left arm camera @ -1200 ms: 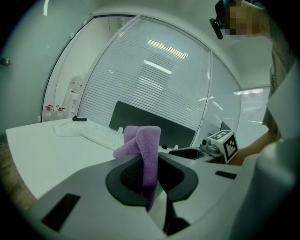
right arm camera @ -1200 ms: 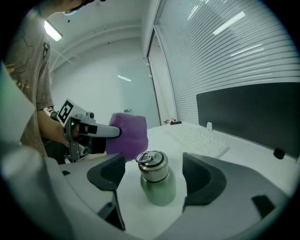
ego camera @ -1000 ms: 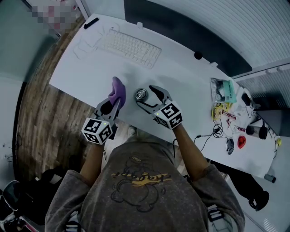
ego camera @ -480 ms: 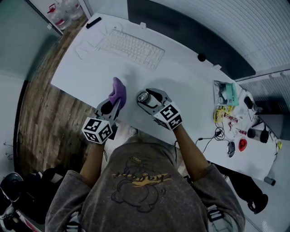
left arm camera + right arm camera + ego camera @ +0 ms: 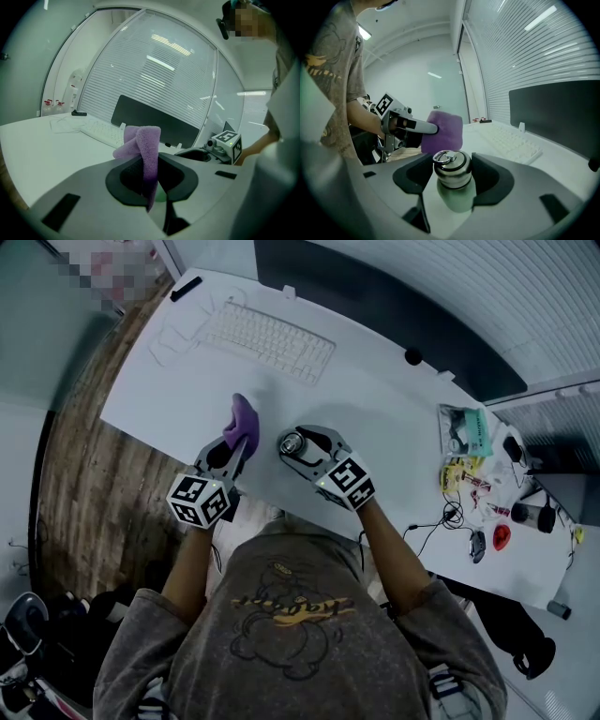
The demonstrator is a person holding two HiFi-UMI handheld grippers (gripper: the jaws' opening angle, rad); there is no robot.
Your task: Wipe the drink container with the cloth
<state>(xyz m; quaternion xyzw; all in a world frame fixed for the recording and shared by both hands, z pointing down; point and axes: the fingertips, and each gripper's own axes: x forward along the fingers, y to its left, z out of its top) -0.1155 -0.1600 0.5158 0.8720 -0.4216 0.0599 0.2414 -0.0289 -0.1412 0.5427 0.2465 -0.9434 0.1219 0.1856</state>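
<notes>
Between right tongs point(image 5: 452, 161) just closing, drink container point(image 5: 456, 194), cloth point(image 5: 444, 131) beside

Dim, cool grey-green views, strongly fisheye-bent, the gripper views black at their corners; the pale surface point(image 5: 187, 390) is evenly lit with only faint soft shadows, bright streaks of glare cross the slatted blinds point(image 5: 154, 70) behind the surface, and the left tongs point(image 5: 151, 180) nearest the lens look soft.

White desk point(image 5: 375, 409) viewed from above. White keyboard point(image 5: 267, 339) laid near far left end; metal-capped bottle point(image 5: 294, 442) stood near front edge; packets point(image 5: 464, 427), cables point(image 5: 441, 517) scattered at right end.
</notes>
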